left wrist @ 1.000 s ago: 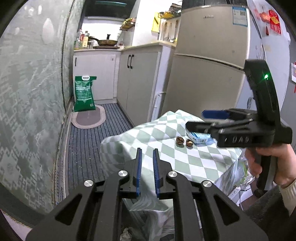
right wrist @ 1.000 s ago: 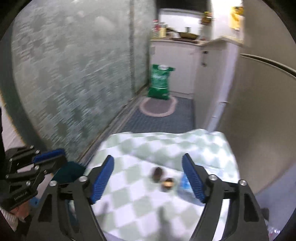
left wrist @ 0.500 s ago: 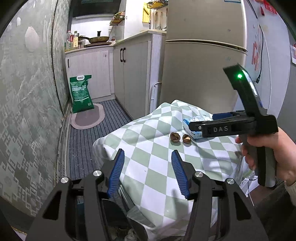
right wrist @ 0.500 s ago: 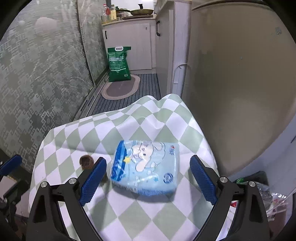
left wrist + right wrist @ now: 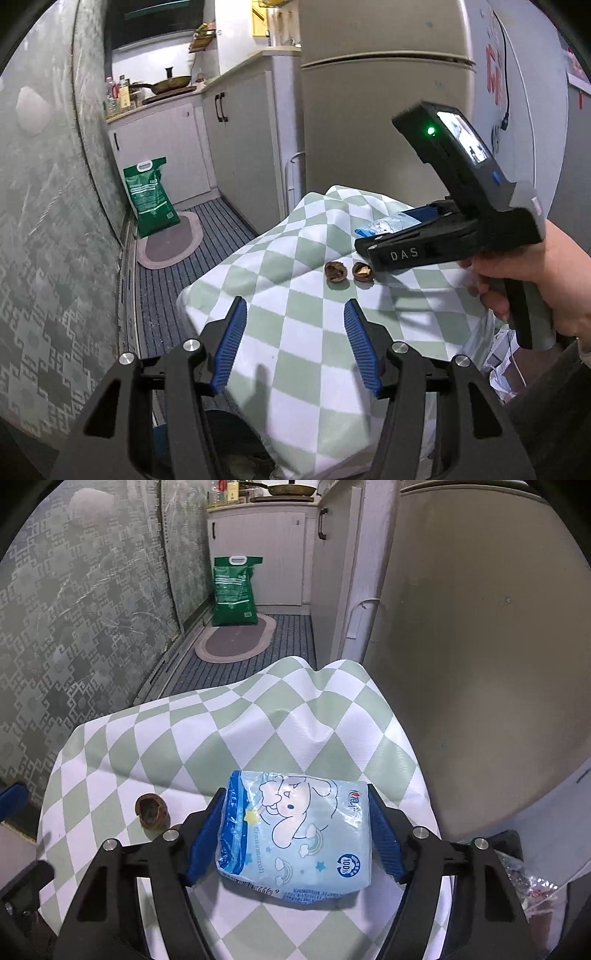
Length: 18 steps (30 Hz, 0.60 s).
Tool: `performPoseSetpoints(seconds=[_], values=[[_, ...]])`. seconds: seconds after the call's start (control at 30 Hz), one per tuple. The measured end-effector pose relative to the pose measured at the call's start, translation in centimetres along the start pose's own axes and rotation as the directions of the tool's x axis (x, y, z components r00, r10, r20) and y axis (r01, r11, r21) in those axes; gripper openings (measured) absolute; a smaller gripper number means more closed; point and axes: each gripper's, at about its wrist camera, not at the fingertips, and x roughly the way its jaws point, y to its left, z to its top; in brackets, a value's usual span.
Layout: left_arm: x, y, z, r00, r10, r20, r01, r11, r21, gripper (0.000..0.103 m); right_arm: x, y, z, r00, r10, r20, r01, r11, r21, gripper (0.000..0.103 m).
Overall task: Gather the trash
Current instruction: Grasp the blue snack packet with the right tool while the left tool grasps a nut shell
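Note:
A light blue tissue pack (image 5: 295, 830) with a cartoon print lies on the green and white checked tablecloth (image 5: 229, 738). My right gripper (image 5: 295, 834) has its blue pads against both sides of the pack. Two brown nut shells (image 5: 335, 272) (image 5: 362, 271) lie on the cloth; one shows left of the pack in the right wrist view (image 5: 151, 811). My left gripper (image 5: 293, 343) is open and empty over the near edge of the cloth. In the left wrist view the right gripper (image 5: 399, 236) sits beside the shells, the pack (image 5: 388, 224) partly hidden behind it.
A fridge (image 5: 376, 122) stands right behind the table. White cabinets (image 5: 240, 136) and a green bag (image 5: 151, 201) on an oval mat (image 5: 168, 242) are down the narrow floor. A patterned wall (image 5: 48, 221) runs along the left. Plastic bags (image 5: 528, 882) hang at the table's right.
My right gripper moved forward and closed around the tissue pack. My left gripper, shut a second ago, opened wide and rose over the table edge.

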Motion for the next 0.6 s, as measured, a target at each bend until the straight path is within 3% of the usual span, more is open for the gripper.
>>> performPoseSetpoints(seconds=[0.13,0.3,0.4,0.6], values=[[1.3,-0.1,1.0,0.999,-0.030,-0.027,0.029,0.999,-0.031,0.058,-0.9,-1.0,0.0,0.998,0.070,0.009,-0.070,0.997,0.040,0.072],[4.3,-0.8,1.5,0.994,-0.017,-0.105,0.016,1.000,-0.008,0.053,-2.7,-2.7,0.1,0.989,0.136,0.063,-0.141,0.987,0.084,0.072],[5.8,-1.7,1.6,0.990,0.024,-0.140,-0.018,0.999,0.044,0.048,-3.6,-3.8,0.2,0.984,0.153,0.093,-0.162,0.982,0.100,0.072],[7.4,-2.5,2.3,0.984,0.006,-0.178,0.002,0.999,0.047,0.047,-4.4,-5.5,-0.2,0.974,0.192,0.123,-0.207,0.971,0.122,0.072]])
